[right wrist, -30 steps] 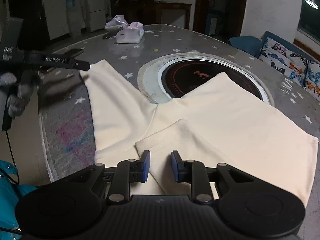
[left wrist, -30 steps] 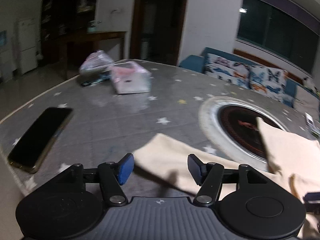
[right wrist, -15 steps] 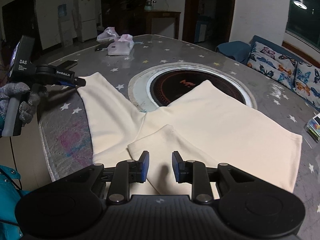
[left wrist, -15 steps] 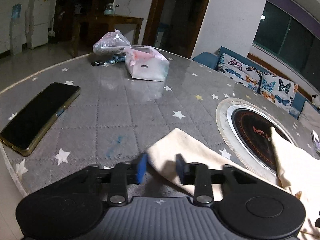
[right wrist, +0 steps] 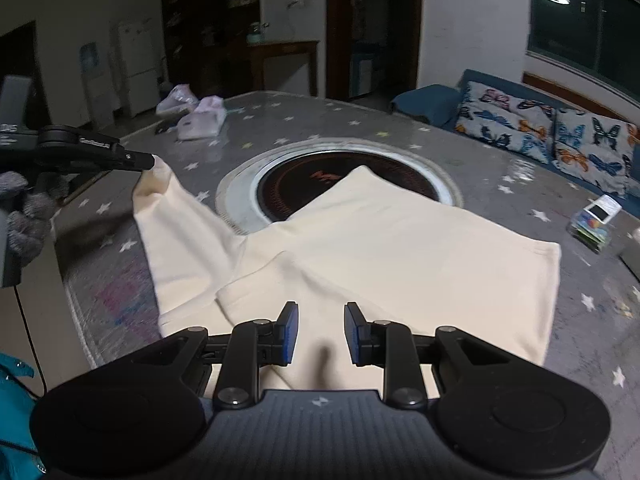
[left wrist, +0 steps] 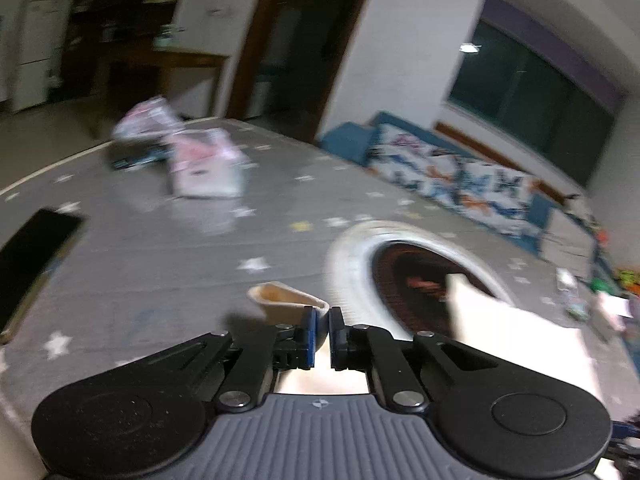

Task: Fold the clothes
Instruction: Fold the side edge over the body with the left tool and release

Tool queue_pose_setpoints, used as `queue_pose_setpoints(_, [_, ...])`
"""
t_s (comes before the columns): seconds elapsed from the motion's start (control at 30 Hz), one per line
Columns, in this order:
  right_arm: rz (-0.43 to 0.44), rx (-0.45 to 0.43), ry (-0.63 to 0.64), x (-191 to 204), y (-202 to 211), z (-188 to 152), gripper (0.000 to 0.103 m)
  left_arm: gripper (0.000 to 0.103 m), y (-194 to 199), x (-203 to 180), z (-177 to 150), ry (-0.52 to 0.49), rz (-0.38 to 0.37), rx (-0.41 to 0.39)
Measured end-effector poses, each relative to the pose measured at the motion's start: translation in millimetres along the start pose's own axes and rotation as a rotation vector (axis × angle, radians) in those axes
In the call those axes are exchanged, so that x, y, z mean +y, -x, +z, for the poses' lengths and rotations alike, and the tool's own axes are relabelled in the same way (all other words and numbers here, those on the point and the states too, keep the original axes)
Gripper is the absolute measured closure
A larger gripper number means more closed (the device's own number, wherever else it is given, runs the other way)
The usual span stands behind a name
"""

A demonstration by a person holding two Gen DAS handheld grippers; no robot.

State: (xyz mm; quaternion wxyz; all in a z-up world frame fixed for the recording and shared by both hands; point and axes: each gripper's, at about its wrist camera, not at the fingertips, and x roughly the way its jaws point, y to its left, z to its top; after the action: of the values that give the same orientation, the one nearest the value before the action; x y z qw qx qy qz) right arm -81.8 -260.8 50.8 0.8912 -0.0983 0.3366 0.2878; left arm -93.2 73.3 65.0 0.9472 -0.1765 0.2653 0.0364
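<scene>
Left wrist view, blurred: left gripper (left wrist: 319,326) pinches the cream garment's (right wrist: 384,236) sleeve end (left wrist: 286,300), raised off the star-patterned table (right wrist: 500,176). Right gripper (right wrist: 318,332) hovers parted above the garment's near fold, holding nothing.

Garment (right wrist: 384,236) on table (right wrist: 500,168), overlapping burner (right wrist: 304,176); phone (left wrist: 32,256) left.

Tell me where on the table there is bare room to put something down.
Bare cloth lies between the phone, the tissue pack and the burner ring; also beyond the ring toward the sofa. The near middle is covered by the cream garment; left tongs pinch its sleeve, right tongs hover open above it.
</scene>
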Motion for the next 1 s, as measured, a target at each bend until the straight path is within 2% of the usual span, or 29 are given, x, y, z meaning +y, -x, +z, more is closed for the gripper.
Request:
queue_pose_setpoints(0.23, [-0.060,-0.022,-0.107,-28.1,19.8,-17.2,0.079,0.097,14.8,-89.3,-3.1,-0.154,-0.303,-0.002])
queue_pose_setpoints(0.33, [-0.086,-0.030,-0.155,-40.4,28.2,-25.3,0.079,0.097,16.4,-125.2,-13.9,-0.210,-0.435,0.020])
queue_pose_setpoints(0.47, [-0.119,-0.039,-0.216,-56.3,38.9,-35.7,0.079,0.095,10.7,-165.3,-40.5,-0.300,-0.554,0.095])
queue_pose_setpoints(0.53, [-0.109,-0.035,-0.222,-55.8,36.4,-35.9,0.079,0.093,5.4,-178.6,-55.4,-0.346,-0.585,0.144])
queue_pose_setpoints(0.57, [-0.104,-0.033,-0.224,-55.6,35.2,-36.0,0.079,0.090,3.1,-183.3,-61.5,-0.369,-0.591,0.164])
queue_pose_setpoints(0.63, [-0.093,-0.029,-0.230,-55.1,32.7,-36.2,0.079,0.068,-0.1,-185.2,-68.8,-0.398,-0.576,0.193])
queue_pose_setpoints(0.67, [-0.088,-0.027,-0.233,-54.8,31.4,-36.3,0.079,0.051,-1.6,-185.6,-72.1,-0.411,-0.567,0.206])
queue_pose_setpoints(0.73, [-0.077,-0.023,-0.238,-54.3,28.9,-36.5,0.079,0.049,-1.4,-180.5,-74.0,-0.428,-0.538,0.199])
queue_pose_setpoints(0.77, [-0.072,-0.021,-0.241,-54.1,27.7,-36.6,0.079,0.044,-1.2,-177.5,-73.8,-0.436,-0.528,0.200])
queue_pose_setpoints(0.8, [-0.067,-0.019,-0.244,-53.9,26.4,-36.7,0.079,0.035,-2.7,-174.0,-73.5,-0.438,-0.505,0.203])
queue_pose_setpoints(0.93, [-0.046,-0.011,-0.255,-52.9,21.4,-37.1,0.079,0.032,-8.8,-159.9,-69.2,-0.439,-0.410,0.211])
queue_pose_setpoints(1.0, [-0.035,-0.007,-0.259,-52.1,18.6,-37.1,0.074,0.023,-11.5,-154.3,-64.9,-0.442,-0.369,0.198])
